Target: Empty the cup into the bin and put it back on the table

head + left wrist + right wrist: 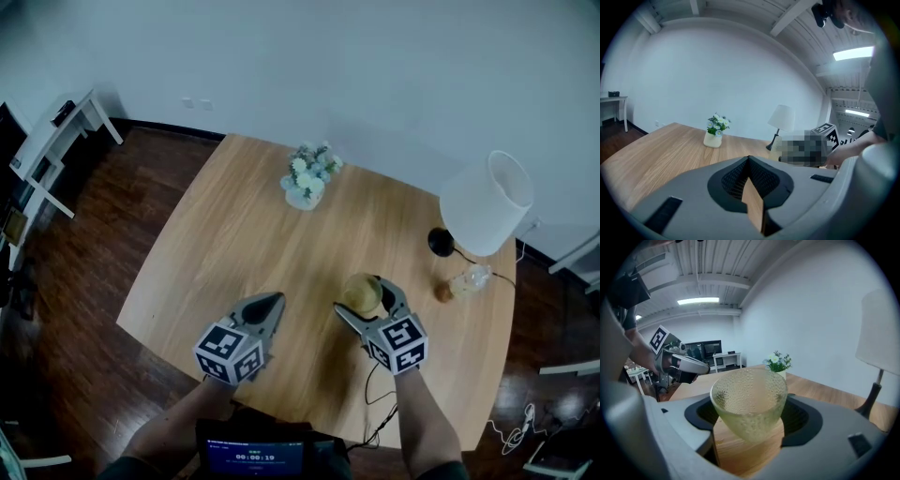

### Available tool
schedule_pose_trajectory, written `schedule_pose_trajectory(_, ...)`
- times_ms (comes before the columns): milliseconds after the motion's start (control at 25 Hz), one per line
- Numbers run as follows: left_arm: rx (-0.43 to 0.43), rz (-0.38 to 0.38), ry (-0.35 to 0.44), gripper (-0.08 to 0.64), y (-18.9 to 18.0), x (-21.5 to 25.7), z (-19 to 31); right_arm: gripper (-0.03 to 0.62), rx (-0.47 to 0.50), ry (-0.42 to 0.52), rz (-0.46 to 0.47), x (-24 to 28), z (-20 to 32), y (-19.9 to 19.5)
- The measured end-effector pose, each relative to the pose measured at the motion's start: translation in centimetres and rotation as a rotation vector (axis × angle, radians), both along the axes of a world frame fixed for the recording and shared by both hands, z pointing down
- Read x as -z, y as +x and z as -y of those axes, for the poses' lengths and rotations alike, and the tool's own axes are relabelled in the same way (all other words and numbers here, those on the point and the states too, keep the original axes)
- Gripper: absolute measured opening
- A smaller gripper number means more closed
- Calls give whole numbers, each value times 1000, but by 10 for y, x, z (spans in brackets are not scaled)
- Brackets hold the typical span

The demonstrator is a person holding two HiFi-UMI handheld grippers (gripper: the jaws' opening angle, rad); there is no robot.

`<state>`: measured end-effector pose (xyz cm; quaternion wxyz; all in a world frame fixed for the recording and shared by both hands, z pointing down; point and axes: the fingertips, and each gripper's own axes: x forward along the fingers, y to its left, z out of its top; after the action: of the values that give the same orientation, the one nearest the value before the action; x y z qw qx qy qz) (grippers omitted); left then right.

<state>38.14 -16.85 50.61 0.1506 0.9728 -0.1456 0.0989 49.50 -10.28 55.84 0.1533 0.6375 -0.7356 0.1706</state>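
A yellowish dimpled glass cup stands upright between the jaws of my right gripper, near the front right of the wooden table. In the right gripper view the cup fills the middle, and the right gripper is shut on its sides. I cannot see anything inside the cup. My left gripper hovers over the table to the cup's left, shut and holding nothing. In its own view the left gripper has its jaws meeting at the tip.
A white vase of flowers stands at the table's far middle. At the right are a white-shaded lamp and a small clear object. A cable hangs off the front edge. A white desk stands on the dark floor at left.
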Motion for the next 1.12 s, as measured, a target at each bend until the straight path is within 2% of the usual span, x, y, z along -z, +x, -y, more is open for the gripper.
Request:
schedule_pose_trajectory(480,-27,-118,54,-9,-23,59,-6,391,-60,57,-12,68,-15,-19)
schedule_pose_trajectory(760,-28,-189,88,-9,-42,93,-8,391,-65,92,-25,102,-22,-35)
schedule_pose_trajectory(1120,-34,-242,150,-9,-63,127,-13,391,-45,105,-42,130,-25,-52)
